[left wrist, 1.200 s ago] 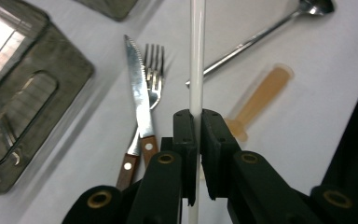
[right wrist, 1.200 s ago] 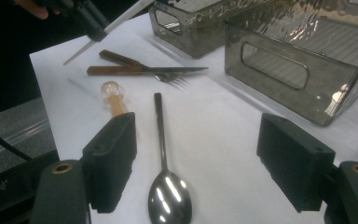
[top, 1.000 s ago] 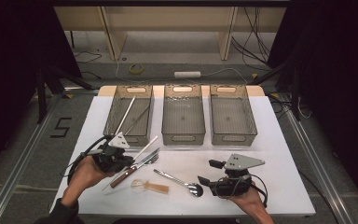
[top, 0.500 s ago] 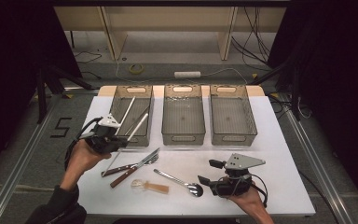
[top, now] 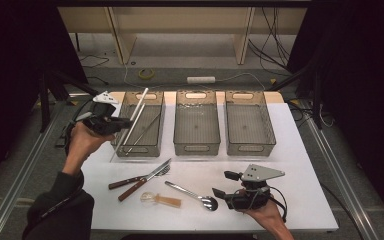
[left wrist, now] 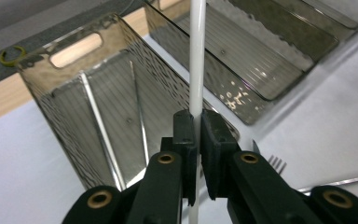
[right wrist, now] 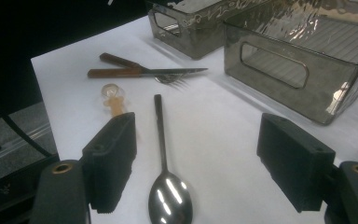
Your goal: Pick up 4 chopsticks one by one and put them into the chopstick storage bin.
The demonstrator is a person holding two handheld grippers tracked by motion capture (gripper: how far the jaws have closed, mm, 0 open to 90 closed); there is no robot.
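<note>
My left gripper is shut on a long white stick, held slanted above the left grey bin. In the left gripper view the jaws pinch the white stick near its lower part, over the left bin, where two thin metal sticks lie. My right gripper rests open near the table's front edge. Between its jaws lies a metal spoon, untouched.
A wooden-handled knife and fork lie crossed at the front left, beside a small clear spoon with an amber handle. The middle bin and right bin stand at the back. The white table ends just behind the bins.
My left gripper has lifted the white stick off the table and carried it back and up over the left bin. The right gripper has stayed put.
</note>
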